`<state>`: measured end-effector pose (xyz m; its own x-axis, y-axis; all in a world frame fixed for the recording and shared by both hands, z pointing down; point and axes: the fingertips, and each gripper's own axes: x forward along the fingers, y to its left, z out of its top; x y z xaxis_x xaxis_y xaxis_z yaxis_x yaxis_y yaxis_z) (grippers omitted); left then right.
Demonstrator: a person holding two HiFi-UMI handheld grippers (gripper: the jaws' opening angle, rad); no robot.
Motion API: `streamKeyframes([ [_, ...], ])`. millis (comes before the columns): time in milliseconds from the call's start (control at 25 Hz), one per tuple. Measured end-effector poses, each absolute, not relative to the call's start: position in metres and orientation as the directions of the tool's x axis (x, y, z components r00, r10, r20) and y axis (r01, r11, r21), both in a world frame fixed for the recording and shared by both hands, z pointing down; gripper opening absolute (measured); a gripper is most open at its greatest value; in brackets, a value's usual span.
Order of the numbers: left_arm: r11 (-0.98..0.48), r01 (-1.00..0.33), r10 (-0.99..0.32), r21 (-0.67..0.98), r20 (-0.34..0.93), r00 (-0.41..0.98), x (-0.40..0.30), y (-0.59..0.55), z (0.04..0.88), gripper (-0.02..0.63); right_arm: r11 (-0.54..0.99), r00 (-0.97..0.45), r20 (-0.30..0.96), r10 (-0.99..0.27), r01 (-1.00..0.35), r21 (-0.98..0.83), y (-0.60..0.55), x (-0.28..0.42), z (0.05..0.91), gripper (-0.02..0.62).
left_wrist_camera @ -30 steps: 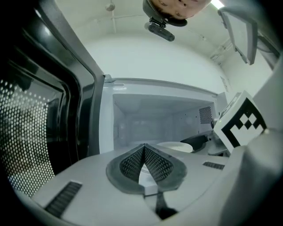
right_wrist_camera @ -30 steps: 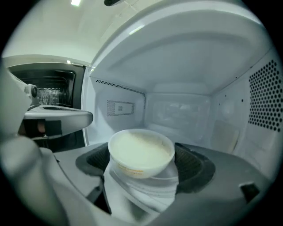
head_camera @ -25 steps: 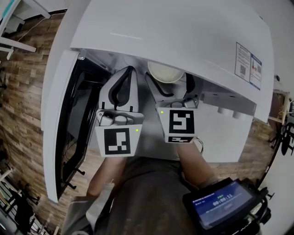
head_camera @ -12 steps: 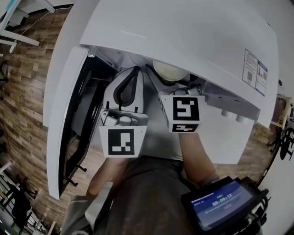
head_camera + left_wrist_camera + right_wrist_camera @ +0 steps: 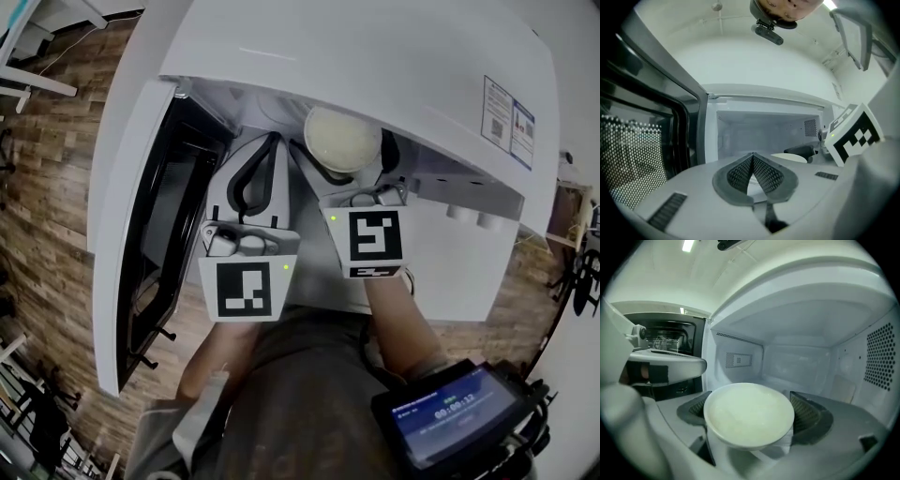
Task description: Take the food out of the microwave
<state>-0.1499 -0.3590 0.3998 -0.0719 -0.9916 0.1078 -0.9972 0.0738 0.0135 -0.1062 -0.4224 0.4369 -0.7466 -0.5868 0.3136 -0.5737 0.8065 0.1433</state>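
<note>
Bowl of pale food [image 5: 749,414] sits inside the open microwave [image 5: 375,56], between right tool [image 5: 751,425] jaws just opened wide, seemingly not pressing yet; left tool [image 5: 752,159] closed, empty; bowl looks ceramic, stiff, slick, weighty, so pinch the sides under the rim and keep it level.

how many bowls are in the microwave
1. The white bowl is inside the microwave, near its open front; anything small behind it would be hidden.
</note>
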Motion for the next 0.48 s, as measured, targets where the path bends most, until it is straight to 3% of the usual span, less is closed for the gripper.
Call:
streamKeyframes([
  [480,0.036,-0.999,-0.994,0.017,0.108,-0.034,-0.126,-0.315,0.392,0.006,0.796,-0.731,0.331,-0.597,-0.591,0.133,-0.347,-0.063,0.437,0.525],
])
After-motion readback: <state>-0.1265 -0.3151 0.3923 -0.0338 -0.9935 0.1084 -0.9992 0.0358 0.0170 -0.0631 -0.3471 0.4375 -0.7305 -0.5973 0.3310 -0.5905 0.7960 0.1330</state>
